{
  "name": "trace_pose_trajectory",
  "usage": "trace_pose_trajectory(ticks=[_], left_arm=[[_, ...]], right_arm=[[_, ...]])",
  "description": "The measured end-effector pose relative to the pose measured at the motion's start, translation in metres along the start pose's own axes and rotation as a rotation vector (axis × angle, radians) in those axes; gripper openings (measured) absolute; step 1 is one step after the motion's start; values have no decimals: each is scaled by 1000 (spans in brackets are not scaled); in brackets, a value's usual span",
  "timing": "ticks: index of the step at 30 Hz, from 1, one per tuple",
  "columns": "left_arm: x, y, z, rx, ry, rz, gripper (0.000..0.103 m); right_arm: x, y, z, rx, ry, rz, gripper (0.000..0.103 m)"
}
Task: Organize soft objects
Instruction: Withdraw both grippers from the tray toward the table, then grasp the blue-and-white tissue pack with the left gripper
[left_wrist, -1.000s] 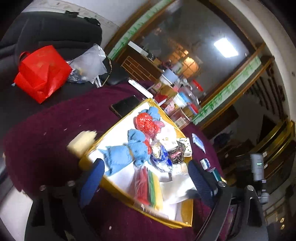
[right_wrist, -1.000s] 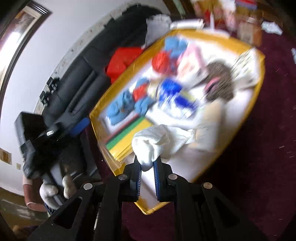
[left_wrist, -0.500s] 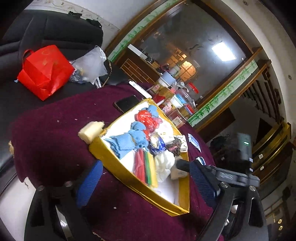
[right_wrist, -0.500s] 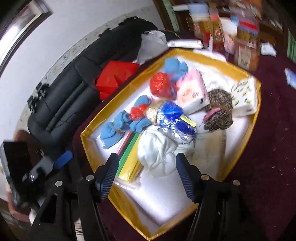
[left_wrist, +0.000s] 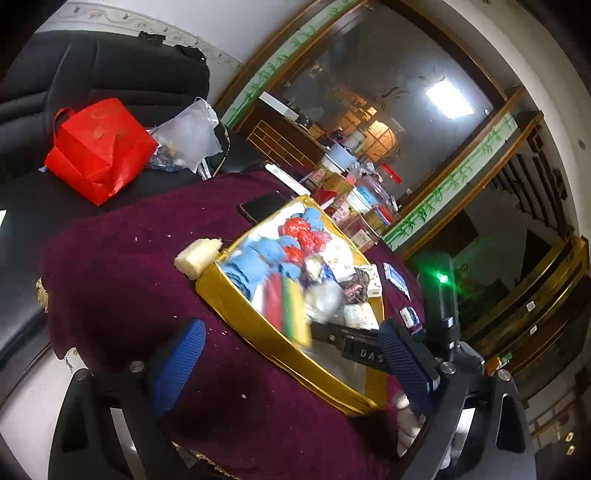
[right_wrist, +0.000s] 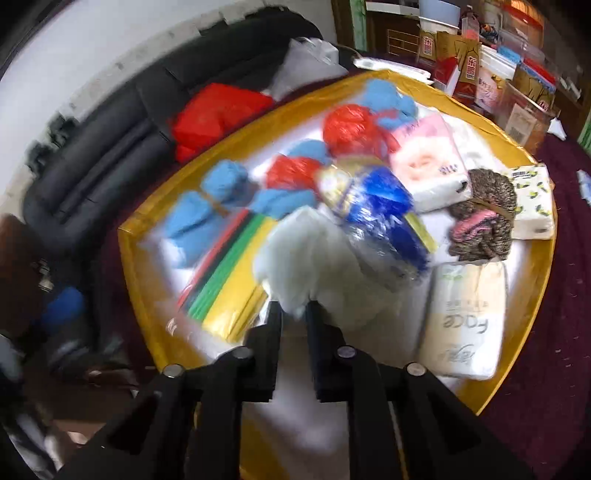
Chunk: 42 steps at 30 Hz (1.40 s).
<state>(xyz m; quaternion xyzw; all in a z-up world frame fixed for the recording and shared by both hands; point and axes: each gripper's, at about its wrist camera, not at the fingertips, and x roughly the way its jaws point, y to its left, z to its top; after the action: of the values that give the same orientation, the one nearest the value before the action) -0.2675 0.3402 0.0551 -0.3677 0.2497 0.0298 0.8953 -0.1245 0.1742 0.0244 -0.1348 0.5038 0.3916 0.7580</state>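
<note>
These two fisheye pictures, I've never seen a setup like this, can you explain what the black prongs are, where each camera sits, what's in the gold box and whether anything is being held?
There is no robot here. A person holds a two-finger gripper in each hand, and each carries a camera looking along its fingers.

The left wrist view shows the left gripper, its blue pads wide apart and empty, over a maroon tablecloth. The right gripper shows at that picture's right side.

The right wrist view looks down into the gold tray. The right gripper is closing on a white cloth bundle, whose edge lies between its fingers.

Also in the tray: blue cloths, red plastic bags, coloured sheets, tissue packs and a brown knitted piece. The picture is blurred.
</note>
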Motion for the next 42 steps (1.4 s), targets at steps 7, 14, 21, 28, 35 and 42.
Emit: trace_pose_trajectory(ticks=[7, 14, 21, 28, 35, 42], left_arm=[[4, -30, -12, 78, 53, -29, 99], [28, -89, -42, 219, 162, -86, 99], [65, -159, -96, 358, 331, -165, 99], [93, -208, -138, 472, 446, -157, 99], [124, -225, -155, 519, 511, -98, 99], [161, -225, -165, 527, 552, -27, 102]], right_arm=[[-82, -40, -36, 42, -200, -67, 60], [-165, -170, -121, 255, -321, -259, 70], [-216, -303, -185, 594, -439, -353, 70], [-205, -364, -186, 743, -491, -265, 70], [-176, -378, -181, 715, -476, -199, 71], [-171, -341, -166, 516, -462, 115, 74]])
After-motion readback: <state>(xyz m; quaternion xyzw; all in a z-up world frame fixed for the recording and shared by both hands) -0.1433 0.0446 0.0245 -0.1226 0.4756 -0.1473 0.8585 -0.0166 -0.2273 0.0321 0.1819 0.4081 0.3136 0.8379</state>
